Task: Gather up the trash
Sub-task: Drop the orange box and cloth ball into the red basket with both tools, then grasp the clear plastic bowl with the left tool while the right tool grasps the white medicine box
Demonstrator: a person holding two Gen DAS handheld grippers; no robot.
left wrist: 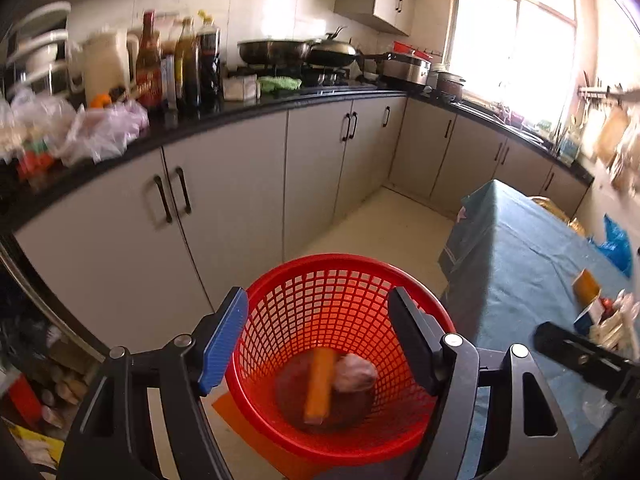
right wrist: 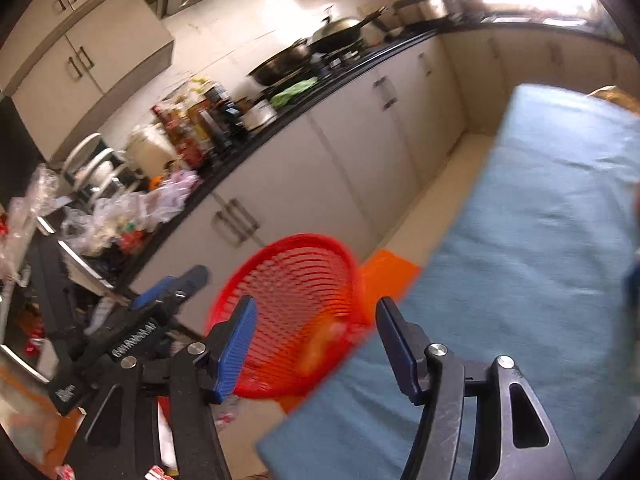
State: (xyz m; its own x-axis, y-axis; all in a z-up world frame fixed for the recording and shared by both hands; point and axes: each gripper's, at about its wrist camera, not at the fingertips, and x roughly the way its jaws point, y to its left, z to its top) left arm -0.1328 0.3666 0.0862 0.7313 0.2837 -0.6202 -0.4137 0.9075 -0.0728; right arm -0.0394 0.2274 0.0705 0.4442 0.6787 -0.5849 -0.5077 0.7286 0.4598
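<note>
A red mesh basket (left wrist: pixel 340 280) stands on the floor beside the table. At its bottom lie an orange bar-shaped pack (left wrist: pixel 320 384) and a crumpled pinkish wad (left wrist: pixel 354 372). My left gripper (left wrist: pixel 318 294) hangs open over the basket's mouth with nothing between its fingers. In the right wrist view the basket (right wrist: pixel 280 280) is blurred, with an orange smear (right wrist: pixel 320 344) inside. My right gripper (right wrist: pixel 317 302) is open and empty, over the table's corner next to the basket. The left gripper (right wrist: pixel 176 284) shows to its left.
The table under a teal cloth (left wrist: pixel 520 260) carries small boxes and wrappers (left wrist: pixel 592 304) and a blue bag (left wrist: pixel 616 244) at the right. A dark kitchen counter (left wrist: pixel 240 114) with bottles, bags and pans runs behind. An orange mat (right wrist: pixel 388 272) lies under the basket.
</note>
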